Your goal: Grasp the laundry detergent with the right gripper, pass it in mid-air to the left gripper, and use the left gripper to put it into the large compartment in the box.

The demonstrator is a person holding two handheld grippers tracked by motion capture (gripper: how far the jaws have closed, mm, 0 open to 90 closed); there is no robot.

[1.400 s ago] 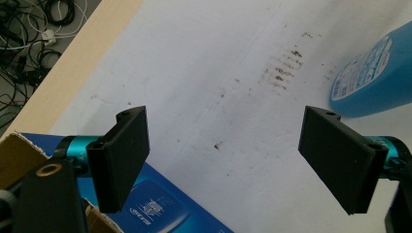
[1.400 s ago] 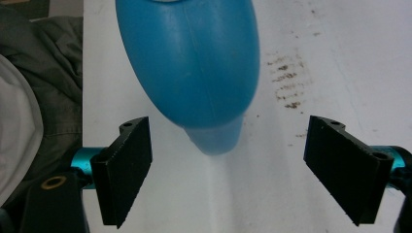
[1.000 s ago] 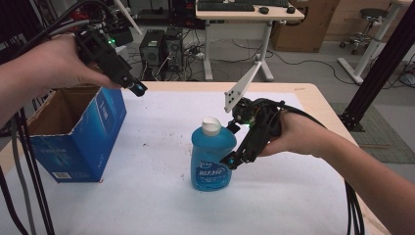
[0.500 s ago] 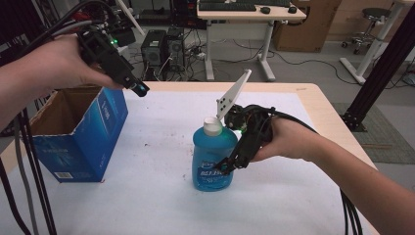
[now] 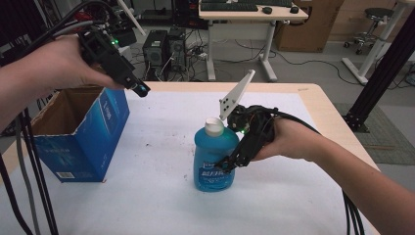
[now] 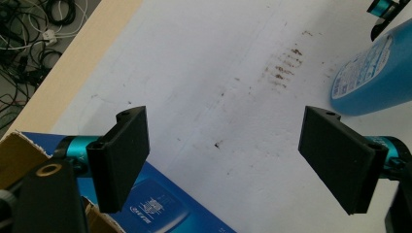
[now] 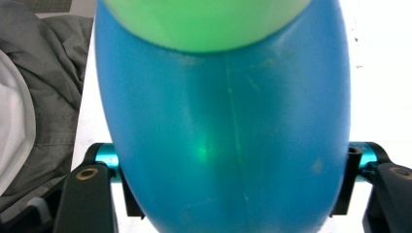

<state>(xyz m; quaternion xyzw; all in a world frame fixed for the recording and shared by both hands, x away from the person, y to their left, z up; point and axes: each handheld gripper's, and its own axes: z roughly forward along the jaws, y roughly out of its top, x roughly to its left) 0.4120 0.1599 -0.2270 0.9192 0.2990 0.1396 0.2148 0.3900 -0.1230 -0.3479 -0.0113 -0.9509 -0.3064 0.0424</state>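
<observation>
A blue bottle (image 5: 214, 156) with a white cap stands upright in the middle of the white-covered table (image 5: 161, 205). My right gripper (image 5: 226, 165) reaches in from the right. Its jaws have just been closing, and now both pads press the blue bottle's (image 7: 223, 145) sides, one on each flank. My left gripper (image 5: 138, 88) hangs open in the air over the far right corner of the blue cardboard box (image 5: 83, 142). Between its wide-apart jaws (image 6: 223, 155) lies nothing but table. The blue bottle (image 6: 374, 73) shows at the upper right of the left gripper view.
The cardboard box stands open-topped at the table's left. Brown specks (image 6: 286, 68) mark the white sheet. Beyond the table's far wooden edge (image 5: 195, 85) are computers and a desk. A black frame post (image 5: 386, 63) rises at the right. Grey cloth (image 7: 43, 97) lies past the bottle.
My right gripper has slid left onto the bottle and its jaws have closed around the bottle's body. The bottle still stands in the same spot. The left gripper has stayed put.
</observation>
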